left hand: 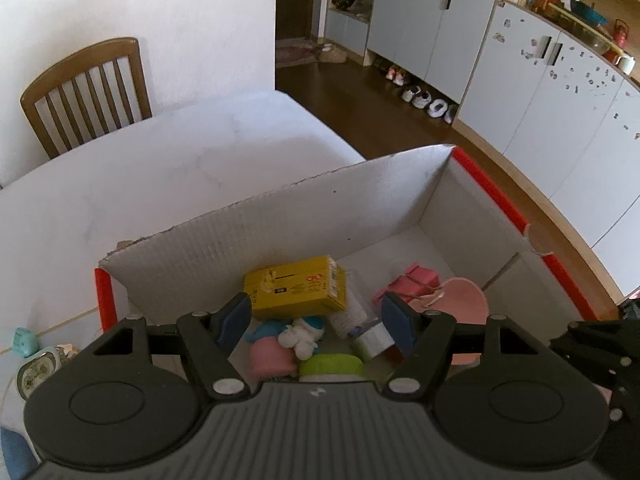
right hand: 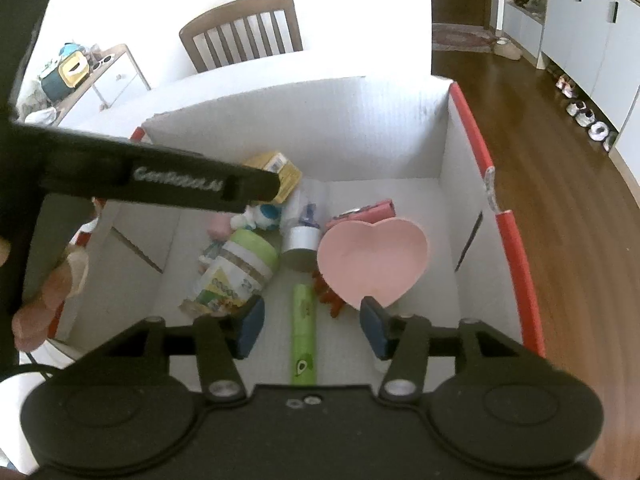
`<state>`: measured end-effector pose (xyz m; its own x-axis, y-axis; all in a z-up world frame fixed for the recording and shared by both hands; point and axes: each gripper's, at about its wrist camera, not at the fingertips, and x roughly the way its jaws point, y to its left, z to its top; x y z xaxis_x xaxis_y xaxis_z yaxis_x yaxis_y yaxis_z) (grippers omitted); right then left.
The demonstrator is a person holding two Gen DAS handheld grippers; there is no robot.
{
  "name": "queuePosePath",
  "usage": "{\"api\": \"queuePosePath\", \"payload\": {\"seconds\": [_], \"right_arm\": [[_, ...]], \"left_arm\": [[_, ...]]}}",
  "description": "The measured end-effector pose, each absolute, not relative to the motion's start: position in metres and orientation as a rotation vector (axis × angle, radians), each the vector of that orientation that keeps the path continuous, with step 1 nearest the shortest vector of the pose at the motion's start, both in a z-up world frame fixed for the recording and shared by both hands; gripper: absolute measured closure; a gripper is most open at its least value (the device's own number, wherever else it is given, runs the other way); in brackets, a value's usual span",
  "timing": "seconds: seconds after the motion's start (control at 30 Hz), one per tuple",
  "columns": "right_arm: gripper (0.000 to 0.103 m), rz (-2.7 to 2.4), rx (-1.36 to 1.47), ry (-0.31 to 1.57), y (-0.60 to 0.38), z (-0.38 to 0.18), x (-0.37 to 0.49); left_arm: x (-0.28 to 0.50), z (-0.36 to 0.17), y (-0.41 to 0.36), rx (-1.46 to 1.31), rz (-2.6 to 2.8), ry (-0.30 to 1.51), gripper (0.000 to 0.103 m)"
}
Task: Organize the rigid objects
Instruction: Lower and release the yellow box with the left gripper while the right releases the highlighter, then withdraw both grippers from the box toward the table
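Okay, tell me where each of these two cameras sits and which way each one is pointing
Left wrist: sits on the left gripper, looks down into the white cardboard box, wooden chair behind; its own open fingers show, nothing held.
Right wrist: sits on the right gripper, looks down into the same box from above the green tube; its open fingers and the person's hand show.
Shared: box, yellow carton, pink heart dish, chair.

A wooden chair [left hand: 86,92] stands at the table's far edge; shoes [left hand: 424,98] line the floor beside white cupboards [left hand: 520,80].
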<state>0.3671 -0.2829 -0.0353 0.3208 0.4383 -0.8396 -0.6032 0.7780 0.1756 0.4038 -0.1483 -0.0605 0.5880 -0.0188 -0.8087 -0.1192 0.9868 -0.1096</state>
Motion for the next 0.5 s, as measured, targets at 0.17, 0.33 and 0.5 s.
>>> {"api": "queuePosePath", "payload": {"seconds": [0.17,0.33,0.5], "right_arm": [[0.045,0.691,-0.168,1.018,-0.287,-0.025,0.362],[0.041,0.693,-0.158,0.985,-0.290,-0.015,0.357],[0.039,0.688,-0.151,0.963,-0.291,-0.008,0.352]], "left_arm": [[0.391,-0.048,-0.150,-0.167,0.051,0.914,0.032],[0.377,-0.036,-0.151,-0.171,0.049,0.889,0.032],[0.364,-0.027,-0.149,-0.176,0.052,0.866,0.032]]}}
